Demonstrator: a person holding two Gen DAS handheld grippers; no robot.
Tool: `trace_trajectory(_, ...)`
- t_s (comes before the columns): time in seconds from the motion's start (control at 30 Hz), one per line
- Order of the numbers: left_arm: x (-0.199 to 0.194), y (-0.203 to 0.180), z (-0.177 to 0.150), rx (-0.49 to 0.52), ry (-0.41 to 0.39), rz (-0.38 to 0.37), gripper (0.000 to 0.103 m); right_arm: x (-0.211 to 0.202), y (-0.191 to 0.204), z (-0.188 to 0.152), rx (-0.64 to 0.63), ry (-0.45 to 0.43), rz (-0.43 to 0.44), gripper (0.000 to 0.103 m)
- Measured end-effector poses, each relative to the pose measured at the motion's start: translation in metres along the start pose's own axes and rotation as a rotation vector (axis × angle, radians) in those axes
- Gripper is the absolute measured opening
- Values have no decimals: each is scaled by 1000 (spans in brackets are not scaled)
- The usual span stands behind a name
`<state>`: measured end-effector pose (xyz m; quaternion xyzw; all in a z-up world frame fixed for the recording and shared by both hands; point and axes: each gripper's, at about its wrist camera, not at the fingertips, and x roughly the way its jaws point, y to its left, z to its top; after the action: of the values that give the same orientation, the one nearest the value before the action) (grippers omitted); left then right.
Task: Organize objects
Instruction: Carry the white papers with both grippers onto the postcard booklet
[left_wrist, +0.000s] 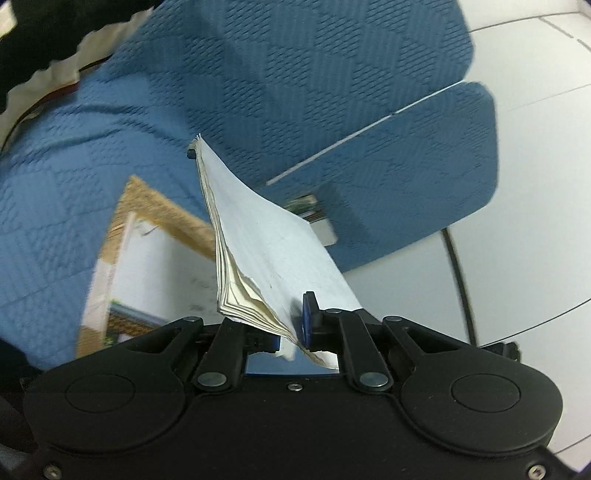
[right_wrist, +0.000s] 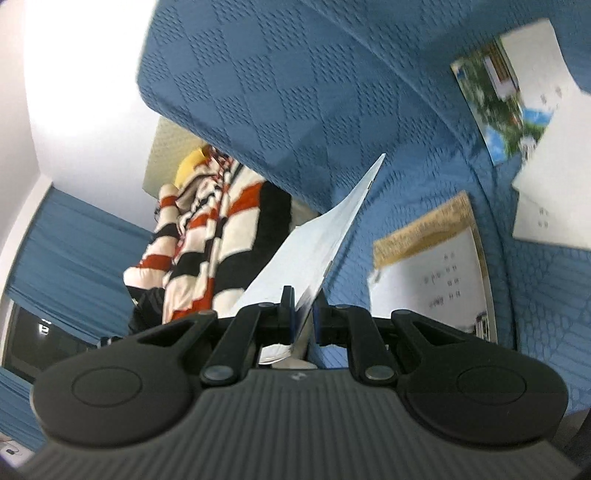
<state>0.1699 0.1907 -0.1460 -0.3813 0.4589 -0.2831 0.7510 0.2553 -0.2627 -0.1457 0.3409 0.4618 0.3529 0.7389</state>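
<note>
Nearest the lens, the left tool (left_wrist: 291, 332) pinches a corner of a dog-eared booklet (left_wrist: 258, 236), which hangs above the blue textured cover (left_wrist: 110, 147), its pages fanning at the free edge. Light and floppy, it sags, so gripping near the spine would suit better. On the right, the right tool (right_wrist: 303, 314) clamps the edge of probably the same booklet (right_wrist: 314, 243).
</note>
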Motion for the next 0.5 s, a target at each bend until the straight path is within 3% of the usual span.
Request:
trace_trajectory(0.3, 44, 48, -26, 8, 125, 100, 11, 29, -38, -32, -6, 34, -153, 14)
trace_trajectory(0.5, 59, 57, -48, 43, 177, 153, 11, 37, -57, -48, -51, 32, -279, 13)
